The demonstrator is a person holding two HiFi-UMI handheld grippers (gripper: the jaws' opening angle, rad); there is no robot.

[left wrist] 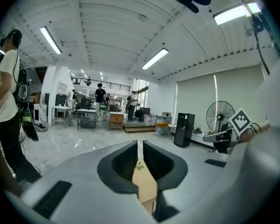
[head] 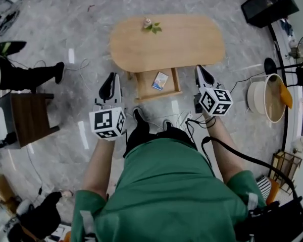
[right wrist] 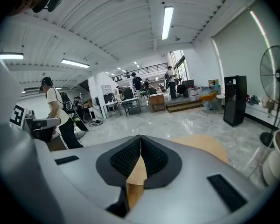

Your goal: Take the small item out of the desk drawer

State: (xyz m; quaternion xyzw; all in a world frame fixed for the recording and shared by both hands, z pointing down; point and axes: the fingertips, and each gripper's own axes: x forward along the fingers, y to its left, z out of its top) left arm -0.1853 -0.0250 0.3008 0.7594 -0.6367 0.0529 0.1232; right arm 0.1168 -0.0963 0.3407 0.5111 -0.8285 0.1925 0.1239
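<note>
A light oval wooden table stands ahead of me with a small potted plant on its far side. Under its near edge a drawer is pulled out, and a small blue-and-white item lies inside it. My left gripper hovers left of the drawer, its jaws together but for a hairline slit, with nothing between them. My right gripper hangs right of the drawer, shut and empty. The tabletop shows past the left gripper. It also shows as tan wood beyond the right gripper.
A dark wooden side table stands at my left, with a person's legs beyond it. A white bin and fan stands are at the right, a black box at far right. Cables lie near my feet.
</note>
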